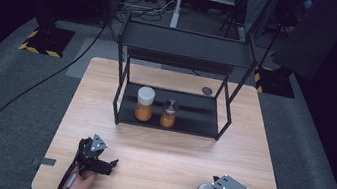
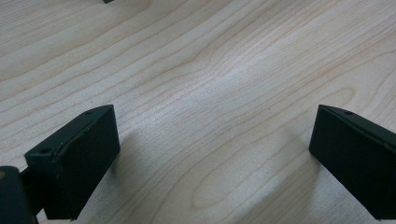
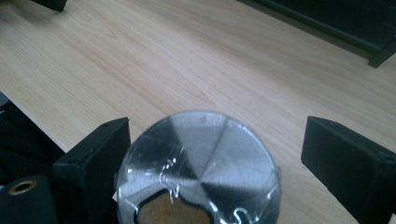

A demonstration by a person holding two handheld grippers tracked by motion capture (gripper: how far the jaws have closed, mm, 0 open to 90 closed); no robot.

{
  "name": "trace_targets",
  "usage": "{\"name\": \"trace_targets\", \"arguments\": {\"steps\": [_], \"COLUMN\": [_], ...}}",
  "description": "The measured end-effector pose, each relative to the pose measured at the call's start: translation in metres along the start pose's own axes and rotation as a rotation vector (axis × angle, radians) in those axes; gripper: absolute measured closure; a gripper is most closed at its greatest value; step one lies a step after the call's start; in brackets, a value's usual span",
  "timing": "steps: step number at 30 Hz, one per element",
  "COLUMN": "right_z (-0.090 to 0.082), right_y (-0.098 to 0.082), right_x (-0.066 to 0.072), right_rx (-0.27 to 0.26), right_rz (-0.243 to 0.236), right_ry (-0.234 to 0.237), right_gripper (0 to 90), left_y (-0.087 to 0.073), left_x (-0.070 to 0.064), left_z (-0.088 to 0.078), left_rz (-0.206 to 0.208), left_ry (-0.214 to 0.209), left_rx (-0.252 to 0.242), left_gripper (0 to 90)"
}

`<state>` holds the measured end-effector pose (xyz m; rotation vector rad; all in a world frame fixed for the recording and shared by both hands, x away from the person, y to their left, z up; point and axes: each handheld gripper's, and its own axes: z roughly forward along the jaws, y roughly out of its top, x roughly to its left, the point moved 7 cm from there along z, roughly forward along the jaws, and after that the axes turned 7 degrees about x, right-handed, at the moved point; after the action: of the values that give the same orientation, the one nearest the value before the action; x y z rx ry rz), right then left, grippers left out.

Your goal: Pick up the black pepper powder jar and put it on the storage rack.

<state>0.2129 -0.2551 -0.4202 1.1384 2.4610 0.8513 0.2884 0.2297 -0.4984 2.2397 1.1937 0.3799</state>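
Steel-lidded jar (image 3: 198,170): seen between the jaws of the right hand-held gripper (image 3: 212,158), at the near right edge of the surface (image 1: 163,149); a gap is visible beside the right jaw, contact at the left jaw cannot be told.
Right hand-held gripper: jaws spread, not pressed on the jar.
Left hand-held gripper (image 2: 210,154): jaws held wide apart over bare wood, nothing between them.
Rack (image 1: 183,51): two more jars are stood on its lower shelf.

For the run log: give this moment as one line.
left gripper: open, nothing between jaws, over table | right gripper: open around silver-lidded jar, gap at one jaw | shelf rack: two jars on lower tier
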Motion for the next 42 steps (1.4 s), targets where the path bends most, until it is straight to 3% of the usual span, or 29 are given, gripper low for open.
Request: {"name": "trace_targets", "arguments": {"steps": [14, 22, 42], "right_z": [0.011, 0.013, 0.007], "right_y": [-0.012, -0.014, 0.004], "right_x": [0.003, 0.005, -0.008], "right_rx": [0.052, 0.062, 0.090], "right_rz": [0.009, -0.016, -0.022], "right_ry": [0.019, 0.018, 0.046], "right_gripper": [13.7, 30.6, 31.1], "left_y": [0.000, 0.000, 0.002], "left_x": [0.000, 0.000, -0.003], "left_z": [0.000, 0.000, 0.001], "left_rz": [0.000, 0.000, -0.025], "left_ry": [0.000, 0.000, 0.018], "left_rx": [0.000, 0.000, 0.000], "left_gripper": [1.9, 1.9, 1.8]}}
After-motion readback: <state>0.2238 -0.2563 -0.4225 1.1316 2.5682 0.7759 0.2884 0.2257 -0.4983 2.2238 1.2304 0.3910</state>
